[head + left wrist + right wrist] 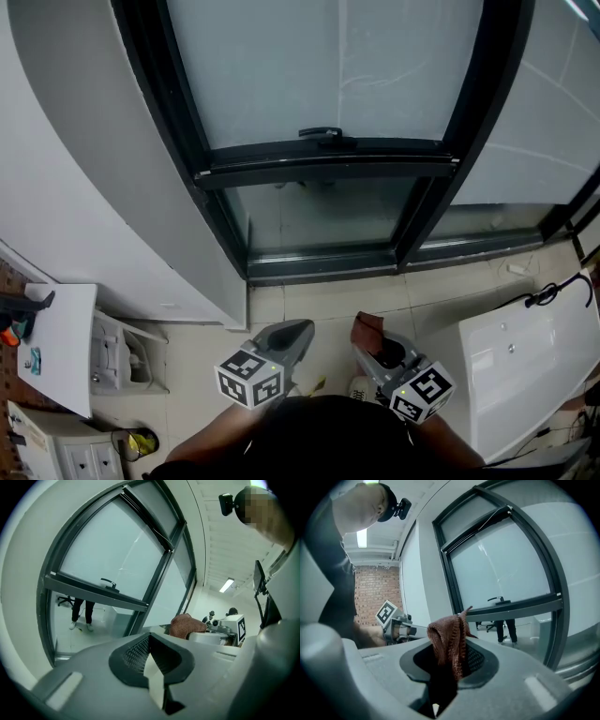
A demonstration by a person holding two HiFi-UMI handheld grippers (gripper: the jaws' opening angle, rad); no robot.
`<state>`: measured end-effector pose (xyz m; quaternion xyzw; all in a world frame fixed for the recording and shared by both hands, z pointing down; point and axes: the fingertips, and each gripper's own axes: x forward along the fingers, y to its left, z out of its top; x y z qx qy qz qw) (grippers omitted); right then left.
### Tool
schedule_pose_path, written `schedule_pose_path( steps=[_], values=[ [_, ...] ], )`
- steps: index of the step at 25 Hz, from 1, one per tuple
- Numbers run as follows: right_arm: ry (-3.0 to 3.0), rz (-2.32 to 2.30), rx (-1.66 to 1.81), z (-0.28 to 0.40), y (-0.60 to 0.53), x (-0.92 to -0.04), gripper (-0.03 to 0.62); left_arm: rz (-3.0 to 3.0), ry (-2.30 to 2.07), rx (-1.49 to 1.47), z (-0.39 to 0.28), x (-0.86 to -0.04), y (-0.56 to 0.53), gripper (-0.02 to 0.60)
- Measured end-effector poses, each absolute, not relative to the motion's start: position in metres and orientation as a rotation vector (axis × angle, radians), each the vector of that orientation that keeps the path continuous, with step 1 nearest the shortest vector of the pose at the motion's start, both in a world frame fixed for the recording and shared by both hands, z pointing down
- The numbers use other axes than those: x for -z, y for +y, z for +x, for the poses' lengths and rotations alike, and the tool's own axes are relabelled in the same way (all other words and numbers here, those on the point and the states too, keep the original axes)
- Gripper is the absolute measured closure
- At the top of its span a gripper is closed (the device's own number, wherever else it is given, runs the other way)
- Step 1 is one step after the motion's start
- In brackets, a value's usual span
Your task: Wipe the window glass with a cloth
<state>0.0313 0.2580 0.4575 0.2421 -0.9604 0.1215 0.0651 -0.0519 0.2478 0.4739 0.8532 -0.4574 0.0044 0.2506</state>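
Note:
The window glass [328,66] sits in a dark frame ahead of me, with a black handle [320,133] on the middle rail. Low in the head view, my right gripper [377,345] is shut on a brown cloth [367,330] that sticks up from its jaws. The right gripper view shows that cloth [449,639] bunched between the closed jaws, well short of the glass [506,559]. My left gripper [300,333] is beside it, shut with nothing in it. From the left gripper view [150,656], the cloth [186,624] is off to the right.
A white wall panel [84,187] borders the window on the left. A white cabinet [61,342] stands at the lower left. A white box [525,366] with a black cable [553,292] lies at the right. A person's legs [79,613] show through the lower pane.

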Motion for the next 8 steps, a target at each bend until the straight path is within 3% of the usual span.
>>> schedule_pose_path(
  steps=[8],
  values=[
    [-2.894,0.738,-0.35,0.0325,0.2542,-0.4562,0.514,2.335,-1.225,-0.02,-0.0467,-0.473,0.2443,0.565]
  ],
)
